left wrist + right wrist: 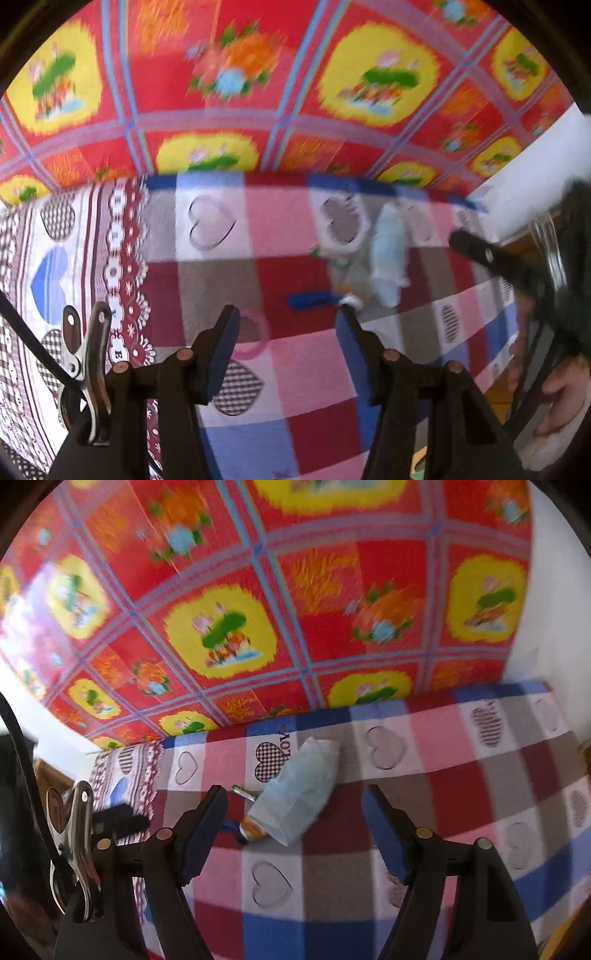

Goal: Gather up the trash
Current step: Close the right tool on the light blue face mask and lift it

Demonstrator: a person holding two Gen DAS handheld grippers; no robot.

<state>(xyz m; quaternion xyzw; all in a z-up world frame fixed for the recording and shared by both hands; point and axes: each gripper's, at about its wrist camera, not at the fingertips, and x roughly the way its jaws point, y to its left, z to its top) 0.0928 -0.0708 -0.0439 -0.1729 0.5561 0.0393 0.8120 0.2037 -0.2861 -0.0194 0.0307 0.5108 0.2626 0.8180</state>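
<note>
A crumpled pale blue paper (299,794) lies on the checked heart blanket (443,805), and it also shows in the left wrist view as the blurred paper (388,258). Beside it are a small orange-labelled tube (253,830), a green-tipped stick (243,794) and a blue piece (310,300). My right gripper (295,812) hangs open above the blanket just short of the paper, with nothing held. My left gripper (288,332) is open too, left of the pile, with nothing between its pads. The left gripper's dark fingers (122,821) appear at the right wrist view's left.
Behind the blanket rises a red cloth with yellow flower panels (295,92), with a white wall (535,177) at its right. A patterned maroon-and-white strip (74,258) borders the blanket's left. A person's hand (561,398) holds the right gripper.
</note>
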